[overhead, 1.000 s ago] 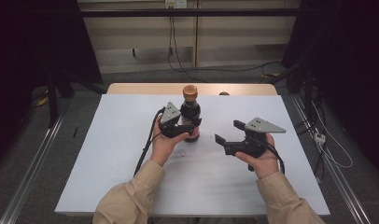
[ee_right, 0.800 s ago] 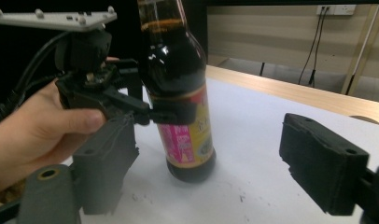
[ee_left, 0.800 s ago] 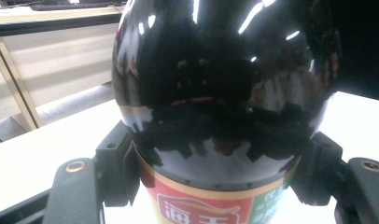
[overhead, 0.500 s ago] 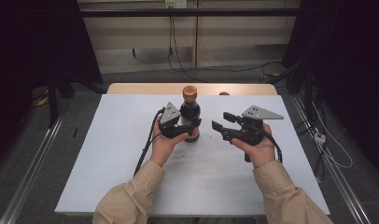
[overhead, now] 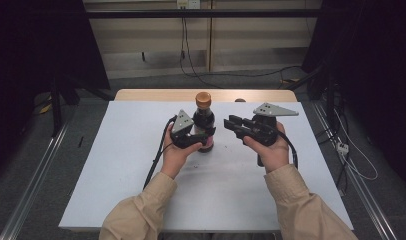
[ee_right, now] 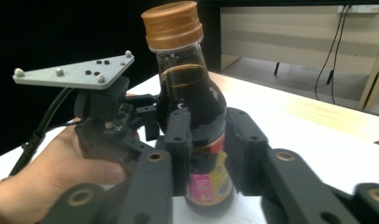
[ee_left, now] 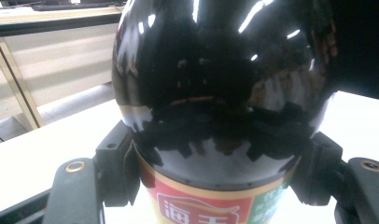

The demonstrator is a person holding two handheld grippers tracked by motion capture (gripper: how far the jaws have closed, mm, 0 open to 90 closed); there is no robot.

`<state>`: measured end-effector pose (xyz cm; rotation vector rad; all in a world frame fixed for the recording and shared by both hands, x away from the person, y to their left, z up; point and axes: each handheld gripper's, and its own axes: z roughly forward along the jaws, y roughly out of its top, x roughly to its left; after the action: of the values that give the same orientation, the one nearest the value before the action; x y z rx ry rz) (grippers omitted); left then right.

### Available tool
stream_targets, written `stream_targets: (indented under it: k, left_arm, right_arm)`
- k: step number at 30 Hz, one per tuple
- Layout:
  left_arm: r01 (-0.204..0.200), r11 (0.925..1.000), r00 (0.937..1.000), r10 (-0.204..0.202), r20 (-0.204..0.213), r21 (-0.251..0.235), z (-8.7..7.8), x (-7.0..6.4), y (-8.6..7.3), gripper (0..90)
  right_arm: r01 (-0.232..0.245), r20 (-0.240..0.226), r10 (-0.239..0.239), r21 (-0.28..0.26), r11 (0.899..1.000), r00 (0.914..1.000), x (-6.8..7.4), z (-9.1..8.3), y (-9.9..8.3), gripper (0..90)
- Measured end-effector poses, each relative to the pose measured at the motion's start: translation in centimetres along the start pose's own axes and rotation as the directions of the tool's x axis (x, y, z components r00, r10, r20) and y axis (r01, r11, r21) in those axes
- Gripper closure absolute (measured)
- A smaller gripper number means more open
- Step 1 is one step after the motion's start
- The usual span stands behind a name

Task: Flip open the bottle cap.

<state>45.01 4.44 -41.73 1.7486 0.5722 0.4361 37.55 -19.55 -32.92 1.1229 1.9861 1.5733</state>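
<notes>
Left tool (overhead: 207, 137) clamps the upright bottle (overhead: 203, 121); right tool (overhead: 234, 123), jaws parted, hangs just beside it.

The right claw (overhead: 234, 125) has lifted and moved left, now just beside the bottle (overhead: 203, 121), jaws apart.

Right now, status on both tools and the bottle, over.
Left tool shut on the sauce bottle, upright on the table. Right tool open, beside the bottle, not touching. Brown cap on. Nothing in the way.
</notes>
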Motion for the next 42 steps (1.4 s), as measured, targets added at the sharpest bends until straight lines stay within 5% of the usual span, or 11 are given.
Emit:
stream_targets:
  k: [6,23,42]
  left_arm:
    - [0.002,1.0000,1.0000,-0.002,0.000,-0.005,0.1,0.1,0.0,29.9]
    - [0.008,1.0000,1.0000,-0.008,-0.002,0.006,0.0,0.1,0.1,30.0]
    - [0.007,0.9999,0.9999,-0.007,-0.011,0.014,0.1,0.0,0.2,30.5]
  right_arm:
    - [0.011,-0.027,-0.011,0.014,1.000,0.9996,-0.2,0.4,0.3,90.0]
    - [0.095,-0.053,-0.094,0.030,0.995,0.9942,0.8,1.7,1.8,90.0]
    - [0.119,-0.059,-0.116,0.046,0.992,0.9914,1.0,3.0,4.0,90.0]
